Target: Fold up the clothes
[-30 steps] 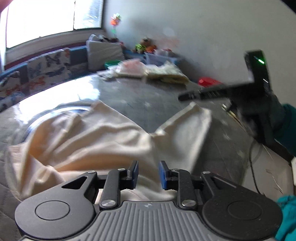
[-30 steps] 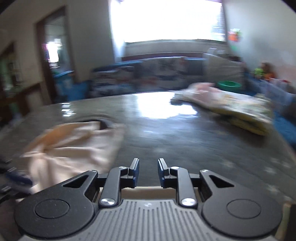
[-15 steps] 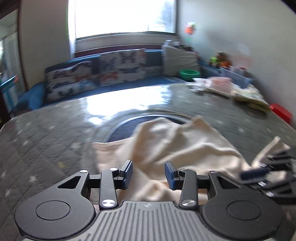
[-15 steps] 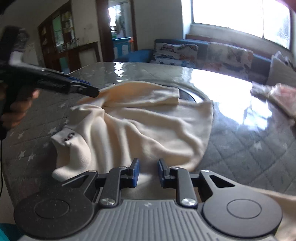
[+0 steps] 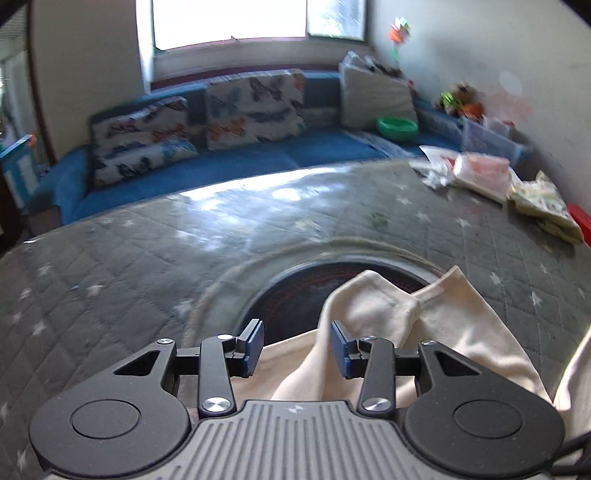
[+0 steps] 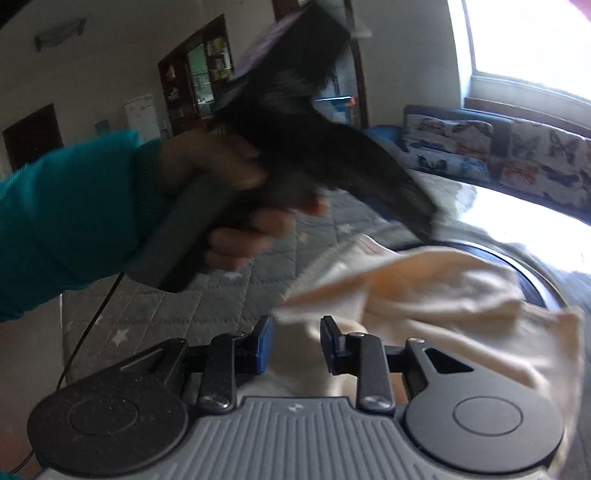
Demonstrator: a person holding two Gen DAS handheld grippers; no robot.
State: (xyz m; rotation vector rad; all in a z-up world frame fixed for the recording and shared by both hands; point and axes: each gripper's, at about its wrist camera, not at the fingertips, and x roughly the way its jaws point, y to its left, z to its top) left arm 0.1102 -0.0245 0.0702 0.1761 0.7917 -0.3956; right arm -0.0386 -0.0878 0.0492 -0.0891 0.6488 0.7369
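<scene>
Cream garment (image 5: 436,332) lies crumpled mid-surface, directly ahead of both spread, empty grippers, left gripper (image 5: 297,345) and right gripper (image 6: 295,345).

Blown-out window (image 5: 229,18) daylight glares off the surface (image 5: 236,203); fisheye edges curve, and the left gripper (image 6: 424,221) is motion-blurred.

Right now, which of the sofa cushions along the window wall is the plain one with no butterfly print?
The grey cushion at the right end of the blue sofa, beside the green bowl; the others carry butterfly prints.
</scene>
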